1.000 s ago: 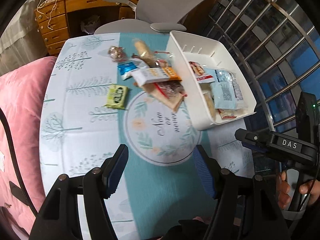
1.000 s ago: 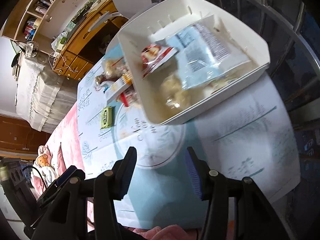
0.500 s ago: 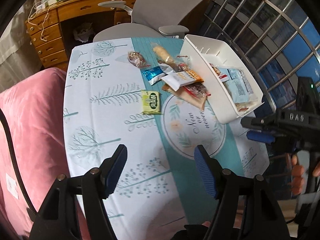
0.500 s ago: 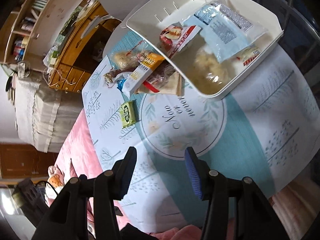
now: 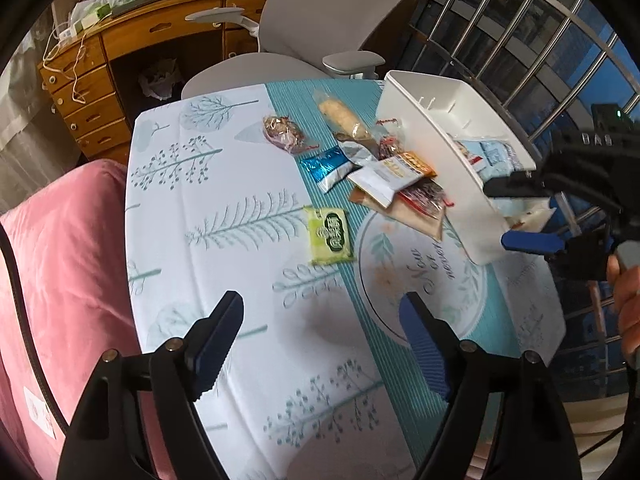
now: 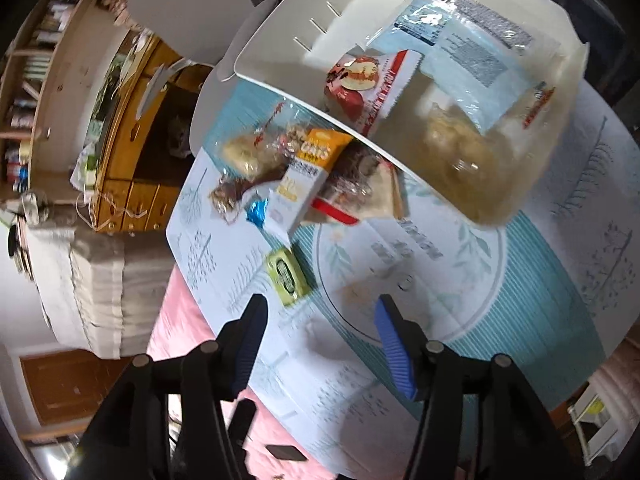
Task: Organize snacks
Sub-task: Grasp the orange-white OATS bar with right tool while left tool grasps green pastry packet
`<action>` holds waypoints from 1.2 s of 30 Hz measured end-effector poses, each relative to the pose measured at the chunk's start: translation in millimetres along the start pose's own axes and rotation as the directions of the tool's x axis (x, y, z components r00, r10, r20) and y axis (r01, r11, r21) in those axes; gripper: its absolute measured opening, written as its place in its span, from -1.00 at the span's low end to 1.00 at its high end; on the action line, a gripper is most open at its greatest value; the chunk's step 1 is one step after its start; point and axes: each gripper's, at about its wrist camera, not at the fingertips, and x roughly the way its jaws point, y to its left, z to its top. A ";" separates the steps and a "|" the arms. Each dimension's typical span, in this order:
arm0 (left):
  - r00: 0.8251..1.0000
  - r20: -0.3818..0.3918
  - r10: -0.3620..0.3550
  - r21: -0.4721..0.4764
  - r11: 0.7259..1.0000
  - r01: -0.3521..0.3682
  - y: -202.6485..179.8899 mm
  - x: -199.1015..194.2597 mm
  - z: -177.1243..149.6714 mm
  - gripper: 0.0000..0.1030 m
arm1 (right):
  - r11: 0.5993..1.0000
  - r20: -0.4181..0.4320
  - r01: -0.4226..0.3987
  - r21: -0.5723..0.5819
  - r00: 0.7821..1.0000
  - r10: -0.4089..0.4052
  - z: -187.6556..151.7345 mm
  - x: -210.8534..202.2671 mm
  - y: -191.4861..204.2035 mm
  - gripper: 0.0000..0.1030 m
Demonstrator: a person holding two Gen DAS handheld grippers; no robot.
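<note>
Both tongs point steeply down over the tabletop [image 5: 240,264]: left tongs [image 5: 320,320] and right tongs [image 6: 320,320] spreading, nothing between. White tray [image 6: 280,40] holds wrapped snacks [image 6: 460,40].

You are looking down at a small table [image 5: 224,216] draped in a white cloth printed with grey-green trees, a ribbed teal runner and a round wreath medallion. Straight ahead of your left jaws, just past the gap between them, lies a flat lime-green snack packet [image 5: 330,235] alone on the cloth. Farther ahead and to the right sits a loose heap of wrapped snacks [image 5: 384,172]: a shiny blue foil sachet, a white-and-orange oat bar, clear cellophane packs. Right of that heap, touching it, stands a white rectangular plastic bin [image 5: 436,148] with packets inside. Bare cloth lies directly under both pairs of jaws.
</note>
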 end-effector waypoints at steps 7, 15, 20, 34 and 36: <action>1.000 0.005 0.009 0.030 0.999 -0.009 -4.7 46.3 15.4 0.54 | 0.999 0.037 -0.021 0.043 0.999 0.019 25.9 35.5 9.7 0.16; 0.999 -0.036 0.016 0.003 1.000 -0.016 -2.3 89.9 21.2 0.54 | 0.996 0.015 -0.055 0.076 0.998 0.054 45.4 77.4 15.2 0.18; 0.998 -0.057 0.028 0.014 1.000 -0.027 -7.5 106.2 25.6 0.54 | 0.995 -0.026 -0.044 0.090 0.999 0.046 50.3 98.0 13.9 0.18; 0.993 -0.045 0.107 0.102 0.989 -0.102 -22.9 132.6 32.6 0.50 | 0.994 -0.061 -0.052 0.092 0.996 0.058 53.3 125.5 16.9 -0.03; 0.994 -0.044 0.101 0.100 0.990 -0.096 -21.6 136.3 34.4 0.39 | 0.995 -0.067 -0.058 0.086 0.996 0.064 55.1 127.7 16.2 -0.07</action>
